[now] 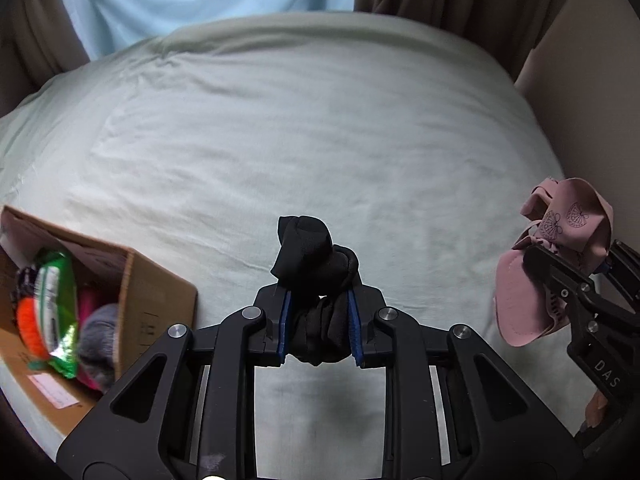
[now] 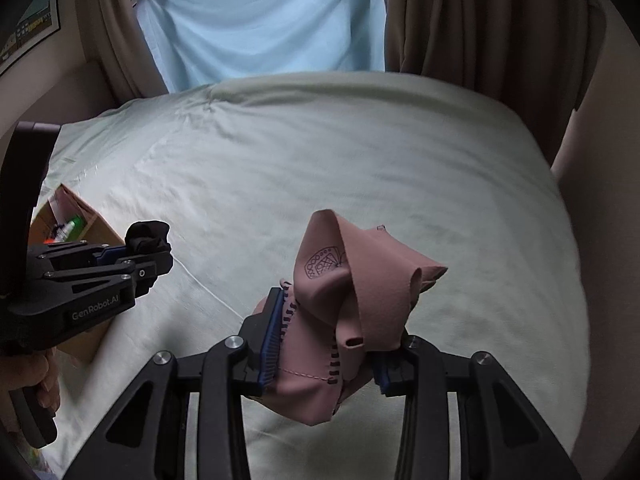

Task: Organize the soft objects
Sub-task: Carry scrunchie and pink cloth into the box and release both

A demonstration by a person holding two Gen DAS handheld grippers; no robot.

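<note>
My left gripper (image 1: 320,320) is shut on a bunched black sock (image 1: 310,256) and holds it above the bed. It also shows at the left of the right wrist view (image 2: 154,254), with the black sock (image 2: 146,236) sticking out of its tips. My right gripper (image 2: 326,344) is shut on a crumpled pink cloth (image 2: 352,280) with a small dark print, held above the bed. In the left wrist view the right gripper (image 1: 576,280) shows at the far right with the pink cloth (image 1: 560,220). An open cardboard box (image 1: 160,292) sits at the lower left.
The bed is covered by a pale green sheet (image 1: 300,128). The box holds a green packet (image 1: 56,304), an orange item (image 1: 28,324) and grey and pink soft items. Brown curtains (image 2: 460,16) and a light blue cloth (image 2: 260,20) hang behind the bed.
</note>
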